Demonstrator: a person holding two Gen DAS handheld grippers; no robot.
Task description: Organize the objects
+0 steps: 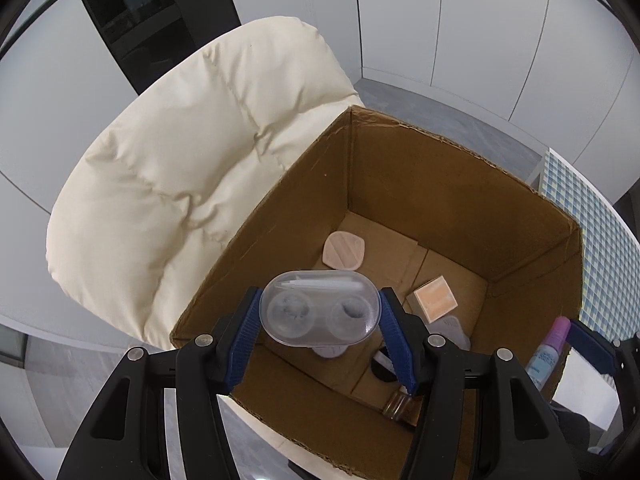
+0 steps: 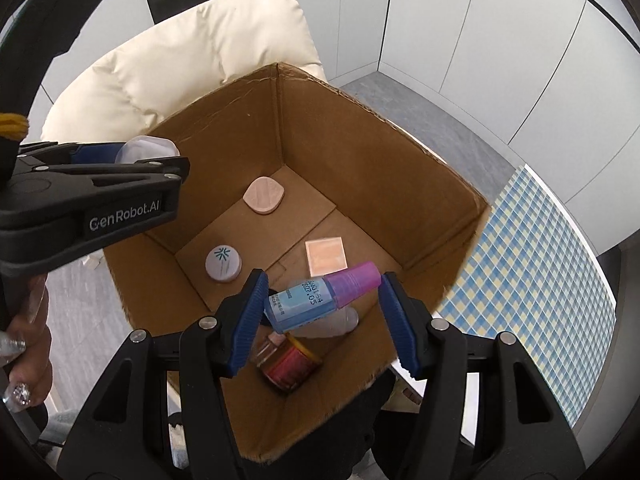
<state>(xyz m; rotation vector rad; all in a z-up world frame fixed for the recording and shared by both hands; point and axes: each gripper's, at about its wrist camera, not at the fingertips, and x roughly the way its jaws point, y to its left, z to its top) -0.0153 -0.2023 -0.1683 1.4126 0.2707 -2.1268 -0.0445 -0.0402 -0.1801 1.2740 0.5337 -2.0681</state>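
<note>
An open cardboard box (image 1: pixel 400 184) (image 2: pixel 360 152) stands below both grippers. My left gripper (image 1: pixel 320 316) is shut on a clear contact lens case (image 1: pixel 320 308) and holds it above the box's near left rim; it also shows in the right wrist view (image 2: pixel 146 150). My right gripper (image 2: pixel 322 300) is shut on a small blue bottle with a purple cap (image 2: pixel 320 296) (image 1: pixel 548 348), held over the box. Inside lie a pink rounded pad (image 1: pixel 344 250) (image 2: pixel 264 194), a peach square box (image 1: pixel 436 298) (image 2: pixel 325 256), a white round tin (image 2: pixel 223 265) and a red-labelled jar (image 2: pixel 288 364).
A cream padded chair (image 1: pixel 192 184) (image 2: pixel 180 52) stands behind and left of the box. A blue and yellow checked tablecloth (image 1: pixel 592 248) (image 2: pixel 540 280) lies to the right. White wall panels and grey floor lie beyond.
</note>
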